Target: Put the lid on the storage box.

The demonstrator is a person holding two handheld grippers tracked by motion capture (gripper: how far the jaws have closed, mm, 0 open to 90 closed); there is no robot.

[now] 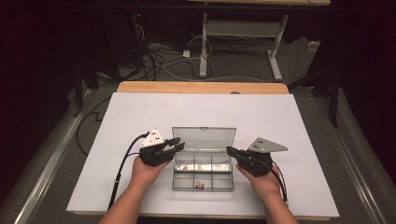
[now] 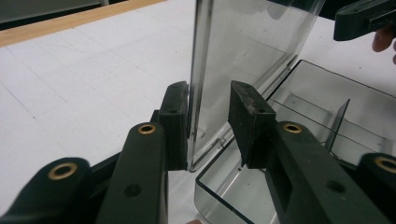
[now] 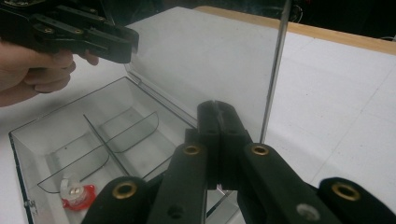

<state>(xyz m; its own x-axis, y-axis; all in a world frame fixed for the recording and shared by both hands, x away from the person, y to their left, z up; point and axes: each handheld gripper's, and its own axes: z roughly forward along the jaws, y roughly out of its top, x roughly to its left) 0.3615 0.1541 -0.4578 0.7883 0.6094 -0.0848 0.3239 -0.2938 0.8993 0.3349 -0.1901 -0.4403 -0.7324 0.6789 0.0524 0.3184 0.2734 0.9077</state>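
Closest in the left gripper view, the left gripper [image 2: 208,123] has its jaws apart around the side edge of the raised clear lid [image 2: 243,51]; one pad touches it, the other stands off. The right gripper [image 3: 218,135] has its jaws pressed together beside the lid's far edge. From above, the clear divided box [image 1: 203,176] sits mid-table between both hands. The right gripper view alone shows the small red piece [image 3: 74,196] clearly, in a near compartment.
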